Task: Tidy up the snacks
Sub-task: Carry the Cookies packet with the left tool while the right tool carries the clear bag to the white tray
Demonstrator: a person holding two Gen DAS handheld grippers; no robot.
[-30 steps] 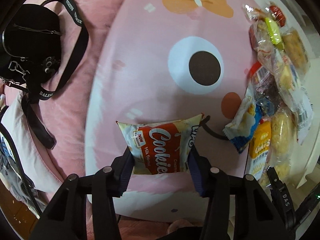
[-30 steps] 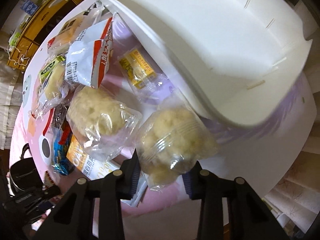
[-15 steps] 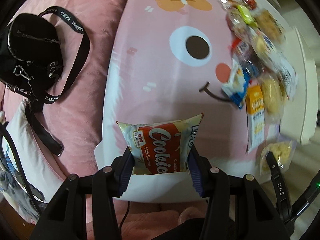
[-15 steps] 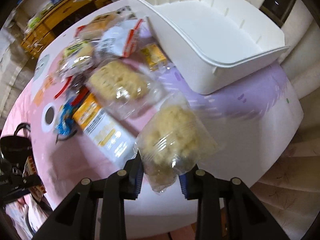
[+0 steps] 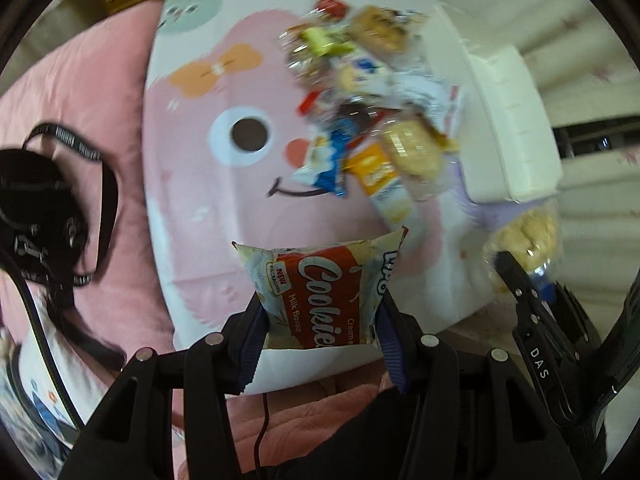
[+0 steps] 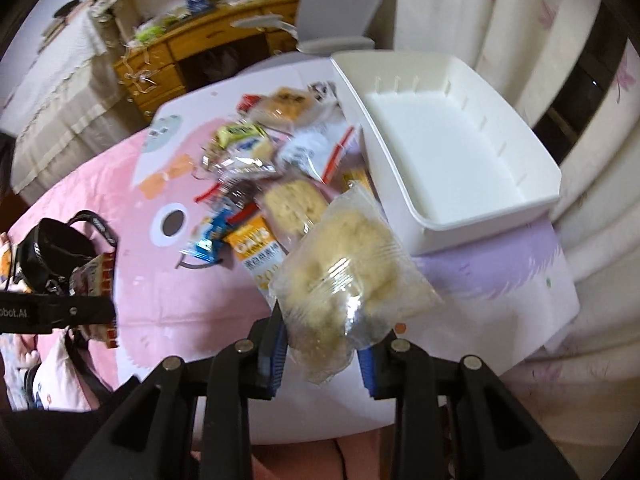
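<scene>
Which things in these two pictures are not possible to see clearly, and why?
- Snack pile, left wrist view: motion blur, labels unreadable.
- Cookies packet, same view: lower edge hidden behind the left gripper.
- Clear bread bag, right wrist view: bottom hidden between right gripper pads.

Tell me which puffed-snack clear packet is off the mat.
The clear packet pinched in the right gripper; its twin lies in the pile beside the white bin.

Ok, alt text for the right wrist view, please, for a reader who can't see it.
The right tool grips a clear packet of pale puffed snack above a pink cartoon-face cloth. Ahead sit a loose pile of wrapped snacks and an empty white bin; at the left edge, the left tool holds a red cookie packet.
</scene>
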